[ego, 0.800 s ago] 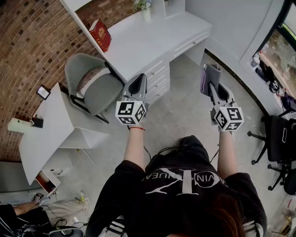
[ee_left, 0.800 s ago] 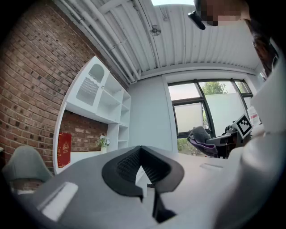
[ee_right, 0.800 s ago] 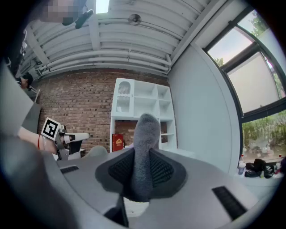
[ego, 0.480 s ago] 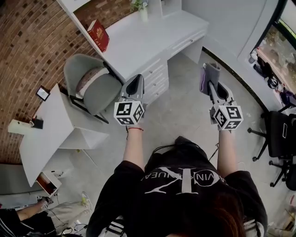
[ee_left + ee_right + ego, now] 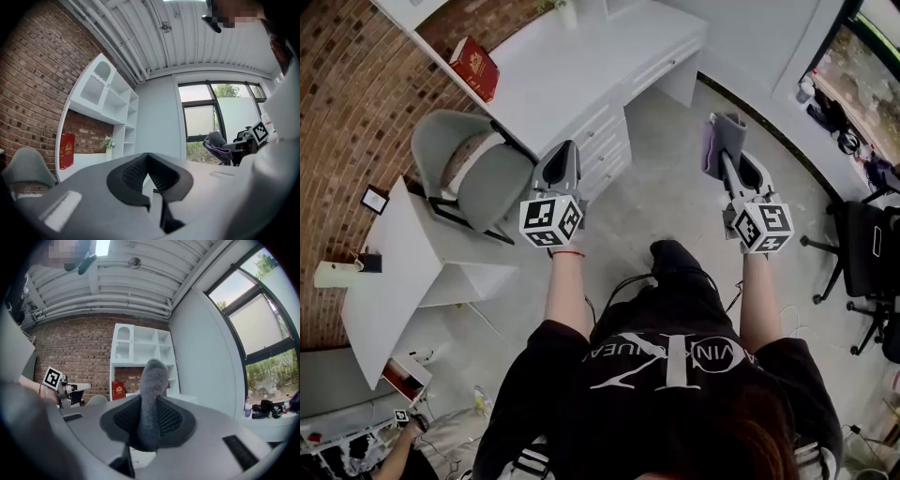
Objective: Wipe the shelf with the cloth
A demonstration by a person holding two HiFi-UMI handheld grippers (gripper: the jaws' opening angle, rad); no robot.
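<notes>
Where the right gripper (image 5: 149,416) closes its jaws, the cloth (image 5: 153,380) sits pinched.

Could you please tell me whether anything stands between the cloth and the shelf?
Nothing visible does. The right gripper holds the cloth with bare floor ahead; the shelf rises above the desk, and the chair sits off left.

The shelf (image 5: 411,9) is cut off by the head view's far edge, as is the vase (image 5: 567,11) on the desk (image 5: 581,66). The lower end of the cloth (image 5: 151,380) is hidden between the jaws of the right gripper (image 5: 150,420). Print on the red box (image 5: 475,67) is too small to read. A black chair (image 5: 870,267) runs off the right edge.
</notes>
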